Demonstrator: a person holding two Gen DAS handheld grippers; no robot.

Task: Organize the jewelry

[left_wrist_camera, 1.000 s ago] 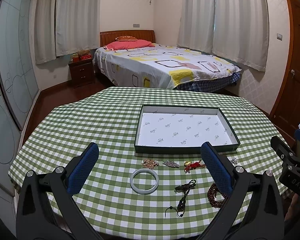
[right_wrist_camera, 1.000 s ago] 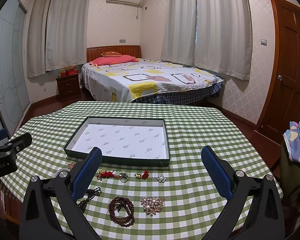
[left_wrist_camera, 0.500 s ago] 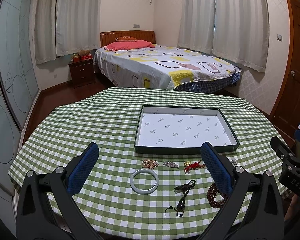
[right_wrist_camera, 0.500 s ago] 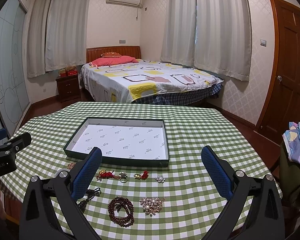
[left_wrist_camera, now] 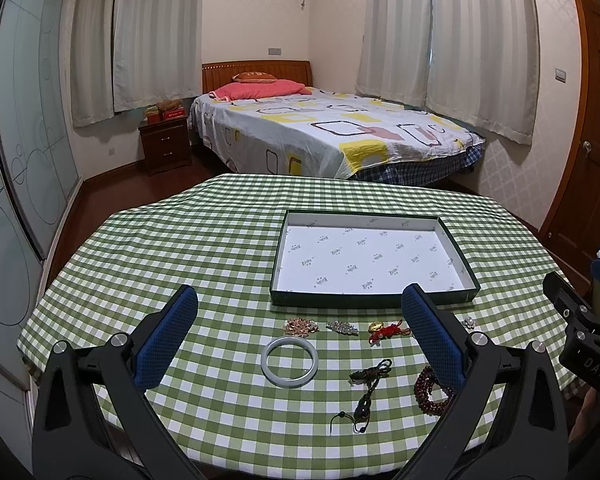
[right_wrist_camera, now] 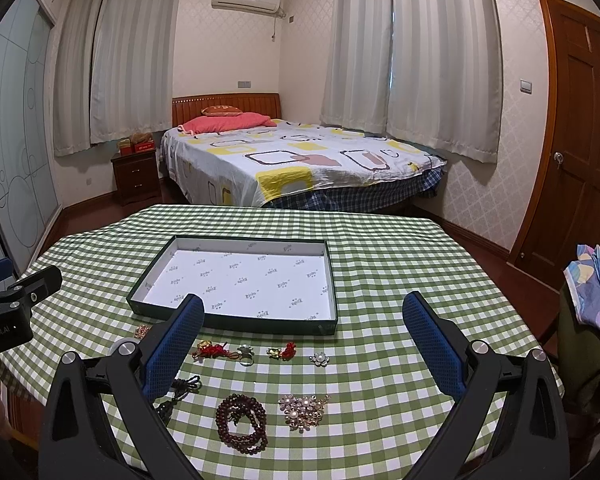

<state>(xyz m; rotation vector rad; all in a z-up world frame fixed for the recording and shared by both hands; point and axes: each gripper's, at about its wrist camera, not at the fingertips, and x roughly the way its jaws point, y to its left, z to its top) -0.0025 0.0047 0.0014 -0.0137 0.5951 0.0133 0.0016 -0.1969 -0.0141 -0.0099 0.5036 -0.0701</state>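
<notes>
- Left wrist view: the left gripper (left_wrist_camera: 298, 330) has its blue-padded fingers (left_wrist_camera: 166, 338) spread wide apart, holding nothing and touching nothing; it hangs above the near edge of the table (left_wrist_camera: 204, 240) with its green checked cloth.
- Between the fingers lies the pale bangle (left_wrist_camera: 289, 362), flat on the cloth; beyond it in a row sit a gold cluster piece (left_wrist_camera: 299, 326), a silvery brooch (left_wrist_camera: 342, 327) and a red knotted charm (left_wrist_camera: 386, 330).
- A dark cord pendant (left_wrist_camera: 367, 394) trails toward the near edge, just right of the bangle.
- The brown bead bracelet (left_wrist_camera: 431, 390) is partly covered by the right-hand finger, and a small pearl piece (left_wrist_camera: 468, 322) peeps out beyond that finger.
- The shallow dark-walled tray (left_wrist_camera: 374, 302) with a white printed lining stands behind the row, with no jewelry in it.
- The right gripper (left_wrist_camera: 584, 332) is cut off by the right border; only its black body shows here.
- Right wrist view: the right gripper (right_wrist_camera: 302, 338) is likewise opened wide, empty, clear of every piece.
- Between its fingers lie the bead bracelet (right_wrist_camera: 241, 424) and a pearl cluster brooch (right_wrist_camera: 303, 406) side by side near the edge; farther off are a red charm (right_wrist_camera: 212, 351), a ring (right_wrist_camera: 245, 354), a small red-and-gold charm (right_wrist_camera: 282, 351) and a pearl flower (right_wrist_camera: 319, 358).
- The left-hand finger hides most of the cord pendant (right_wrist_camera: 184, 388), the bangle and the gold cluster piece (right_wrist_camera: 141, 331).
- The tray (right_wrist_camera: 236, 318) sits just beyond that row.
- The left gripper's black body enters at the left border, its fingers out of frame.
</notes>
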